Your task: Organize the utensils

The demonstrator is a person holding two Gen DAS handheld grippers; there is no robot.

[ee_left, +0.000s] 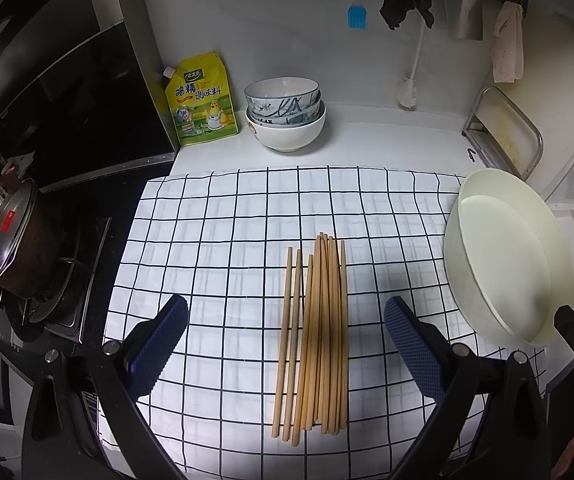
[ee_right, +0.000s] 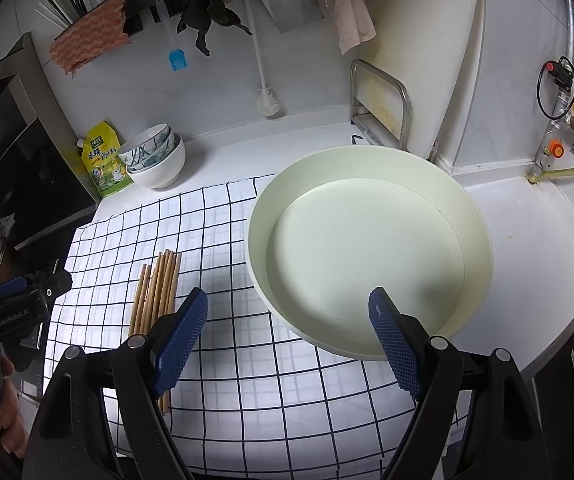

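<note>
Cloth [ee_left: 215,216] first: a white sheet with a thin dark grid, lying soft and slightly rippled over the counter, so I judge it could drag if I scrape along it. At 3 o'clock of the cloth sits my basin [ee_right: 371,160], round, pale cream, smooth and shallow, with nothing in it. Chopsticks [ee_left: 319,336] lie near the cloth's middle, running 12 to 6: a tight bundle of plain light wood, thin and round, with two or three loose sticks just beside it at 9 o'clock.

My left gripper [ee_left: 287,344] hangs over them with its blue ribbed pads spread wide, straddling the whole bundle and holding nothing. My right gripper [ee_right: 289,336] is equally wide and bare, over the basin's near rim.

I'd lower the left squarely, pads either side, and squeeze mid-length so the round sticks gather rather than roll away.
</note>
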